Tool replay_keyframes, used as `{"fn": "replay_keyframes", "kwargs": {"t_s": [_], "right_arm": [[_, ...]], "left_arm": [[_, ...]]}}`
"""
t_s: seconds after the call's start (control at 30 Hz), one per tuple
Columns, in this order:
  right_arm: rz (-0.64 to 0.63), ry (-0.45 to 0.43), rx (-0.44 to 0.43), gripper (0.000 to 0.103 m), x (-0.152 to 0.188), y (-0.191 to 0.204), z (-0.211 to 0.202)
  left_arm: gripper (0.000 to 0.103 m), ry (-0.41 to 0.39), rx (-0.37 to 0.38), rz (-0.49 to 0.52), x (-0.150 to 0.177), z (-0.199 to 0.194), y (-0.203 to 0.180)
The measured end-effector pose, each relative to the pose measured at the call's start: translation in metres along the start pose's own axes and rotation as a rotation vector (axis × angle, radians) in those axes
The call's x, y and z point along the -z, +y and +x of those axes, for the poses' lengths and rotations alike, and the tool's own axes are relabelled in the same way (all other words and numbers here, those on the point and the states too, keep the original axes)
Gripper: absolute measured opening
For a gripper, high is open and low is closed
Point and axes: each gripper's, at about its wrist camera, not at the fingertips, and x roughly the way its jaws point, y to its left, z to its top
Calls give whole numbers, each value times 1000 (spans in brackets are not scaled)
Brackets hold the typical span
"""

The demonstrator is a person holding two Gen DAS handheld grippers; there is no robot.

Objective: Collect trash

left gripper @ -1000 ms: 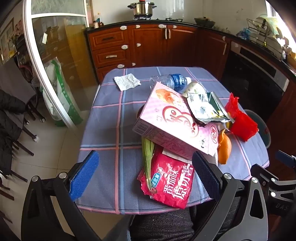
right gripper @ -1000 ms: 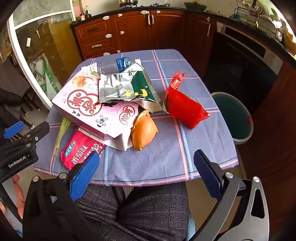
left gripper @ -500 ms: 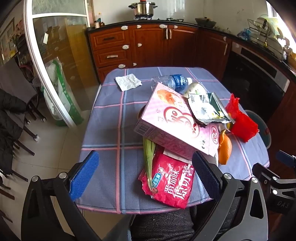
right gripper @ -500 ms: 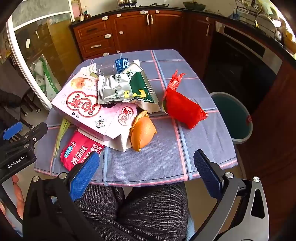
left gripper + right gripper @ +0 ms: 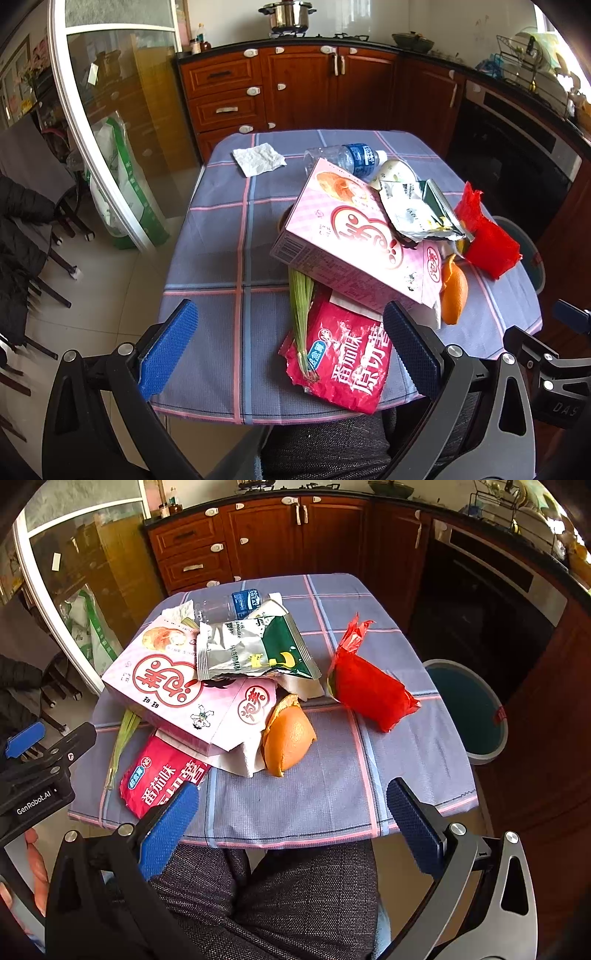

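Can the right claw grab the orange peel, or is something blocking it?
Probably yes. The right claw is open and holds nothing, and the orange peel lies just ahead of it on bare tablecloth. Only the pink box crowds the peel's left side.

A woven, matt checked cloth (image 5: 325,797) covers the counter, strewn with a glossy pink cardboard box (image 5: 177,686), a crinkled shiny red plastic chip bag (image 5: 347,365), a silvery foil wrapper (image 5: 251,650), a glossy red plastic bag (image 5: 369,690), a clear plastic bottle (image 5: 340,157), dimpled orange peel (image 5: 288,738) and a crumpled paper napkin (image 5: 258,160). Behind, polished wood cabinets (image 5: 295,88) and a gleaming metal pot (image 5: 288,14). Each tool carries rough-textured blue pads (image 5: 166,834) on matt black frames.
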Motion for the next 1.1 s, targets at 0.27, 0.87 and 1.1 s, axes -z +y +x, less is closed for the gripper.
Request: {"fn": "replay_keyframes", "kwargs": {"t_s": [0.27, 0.87, 1.1], "right_arm": [[-9, 13, -4, 98, 2, 3, 3], [-23, 24, -10, 98, 4, 7, 6], [-22, 25, -9, 98, 4, 8, 7]], "left_arm": [[100, 0, -1, -7, 4, 2, 4], [100, 6, 1, -12, 6, 3, 8], [100, 13, 0, -8, 8, 6, 7]]}}
